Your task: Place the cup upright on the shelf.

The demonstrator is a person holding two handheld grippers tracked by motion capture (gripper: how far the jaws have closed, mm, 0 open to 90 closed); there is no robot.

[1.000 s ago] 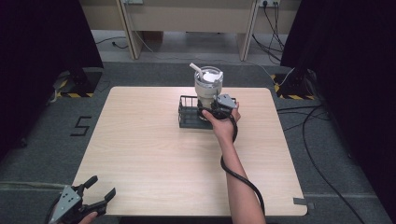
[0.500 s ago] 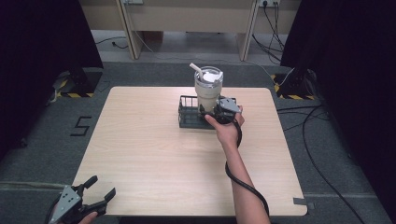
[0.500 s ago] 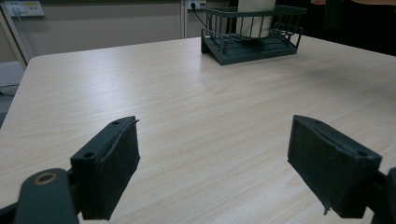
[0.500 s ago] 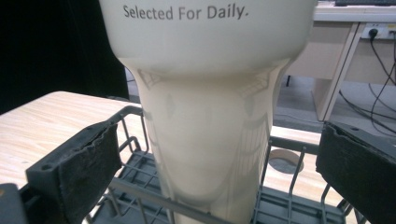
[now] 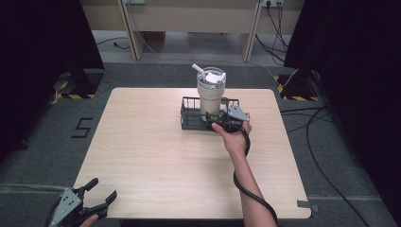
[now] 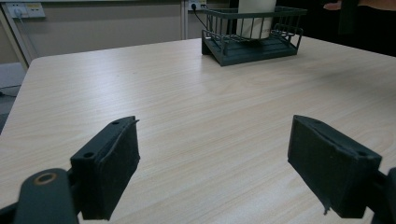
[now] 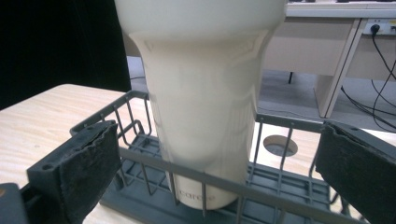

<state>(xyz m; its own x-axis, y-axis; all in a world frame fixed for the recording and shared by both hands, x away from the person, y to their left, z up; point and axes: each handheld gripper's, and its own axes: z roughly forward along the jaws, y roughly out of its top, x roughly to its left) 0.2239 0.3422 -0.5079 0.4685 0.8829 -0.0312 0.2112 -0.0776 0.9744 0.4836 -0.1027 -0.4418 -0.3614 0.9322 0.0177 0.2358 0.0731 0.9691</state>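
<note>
A cream tumbler [image 5: 210, 93] with a clear lid and a straw stands upright in a dark wire basket [image 5: 189, 122] at the far middle of the table. My right gripper [image 5: 213, 118] is open just in front of the basket's near rail, at the tumbler's base. In the right gripper view the tumbler [image 7: 203, 93] rises behind the basket rail [image 7: 224, 183], between my spread pads, and is not gripped. My left gripper [image 5: 98, 191] hangs open over the table's near left edge. Far ahead of it I see the basket [image 6: 252, 39], nothing lying between its pads [image 6: 109, 168].
The light wooden table [image 5: 156, 151] has a round cable hole [image 7: 278, 145] behind the basket. Cables trail on the grey floor to the right, and a desk stands beyond the table's far edge.
My right gripper has drawn back toward me a little, off the tumbler's side, and now sits lower in front of the basket. The left gripper has not moved.
</note>
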